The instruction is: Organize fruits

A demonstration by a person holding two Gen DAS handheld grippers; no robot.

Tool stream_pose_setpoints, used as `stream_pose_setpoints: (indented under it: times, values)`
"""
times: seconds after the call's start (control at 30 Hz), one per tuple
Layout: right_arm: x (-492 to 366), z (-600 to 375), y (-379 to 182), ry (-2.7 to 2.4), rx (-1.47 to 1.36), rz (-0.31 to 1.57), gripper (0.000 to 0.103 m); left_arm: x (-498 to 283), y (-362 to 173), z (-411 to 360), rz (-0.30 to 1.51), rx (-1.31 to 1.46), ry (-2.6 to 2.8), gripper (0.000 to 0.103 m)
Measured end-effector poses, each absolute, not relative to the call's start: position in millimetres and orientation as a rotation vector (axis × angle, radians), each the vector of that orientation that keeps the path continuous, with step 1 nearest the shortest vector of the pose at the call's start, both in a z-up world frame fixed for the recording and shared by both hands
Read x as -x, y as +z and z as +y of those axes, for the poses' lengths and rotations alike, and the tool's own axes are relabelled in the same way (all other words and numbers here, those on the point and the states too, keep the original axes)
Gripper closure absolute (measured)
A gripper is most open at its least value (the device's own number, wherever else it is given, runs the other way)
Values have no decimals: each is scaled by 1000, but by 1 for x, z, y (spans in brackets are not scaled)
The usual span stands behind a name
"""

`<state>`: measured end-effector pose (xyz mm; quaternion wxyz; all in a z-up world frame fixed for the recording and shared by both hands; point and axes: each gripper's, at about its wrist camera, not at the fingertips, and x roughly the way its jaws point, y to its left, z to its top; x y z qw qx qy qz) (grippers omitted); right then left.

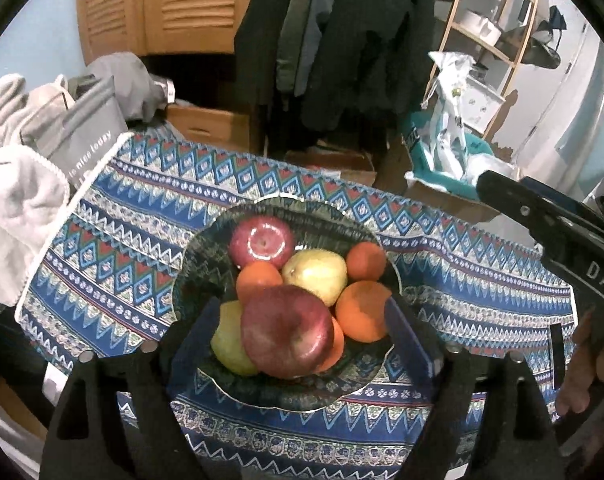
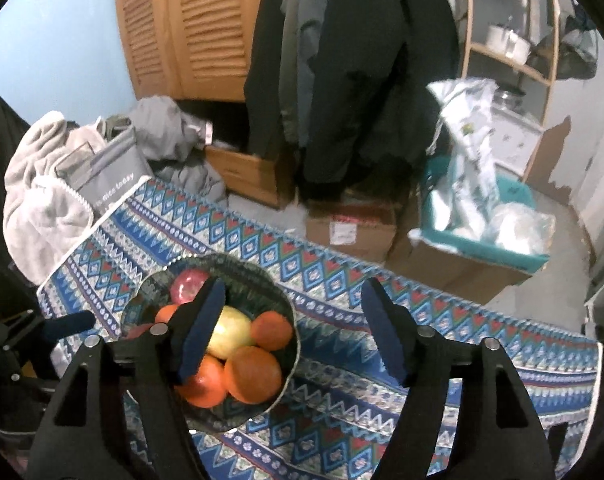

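Observation:
A dark patterned bowl (image 1: pixel 206 240) (image 2: pixel 262 272) stands on the blue patterned cloth (image 1: pixel 122 208). It is heaped with fruit: a red apple (image 1: pixel 262 240) at the back, a yellow pear (image 1: pixel 316 276), several oranges (image 1: pixel 362 312) (image 2: pixel 254 372) and a big red apple (image 1: pixel 286 332) on top at the front. My left gripper (image 1: pixel 302 304) hovers over the bowl, open; the big apple lies between its blue pads (image 1: pixel 190 344) without touching them. My right gripper (image 2: pixel 294 292) is open and empty, its left finger (image 2: pixel 202 328) in front of the bowl's fruit.
Grey and white towels (image 1: pixel 18 200) and a grey bag (image 1: pixel 82 140) lie at the cloth's left corner. Cardboard boxes (image 2: pixel 350 228), hanging coats (image 2: pixel 342 60), a teal bin (image 2: pixel 502 240) and a wooden shelf (image 1: pixel 494 20) stand behind. The right gripper's body (image 1: pixel 550 224) and a hand (image 1: pixel 582 364) show at right.

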<state>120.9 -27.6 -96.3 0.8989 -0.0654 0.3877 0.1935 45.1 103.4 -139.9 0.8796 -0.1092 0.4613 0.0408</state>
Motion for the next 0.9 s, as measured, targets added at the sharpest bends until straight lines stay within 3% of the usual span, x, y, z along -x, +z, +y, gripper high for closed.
stream_pose_setpoints:
  times: [0.33,0.7,0.9]
  values:
    - [-93,-54,-54,329,131,706,23,-27,-94,88,841,162,81,16]
    - [-65,-90,-16,256,104,610,19,-11,-51,72,707,85,106,1]
    - [-50,-109,-3,209,117,568,19,-6,-36,59,661,51,106,1]
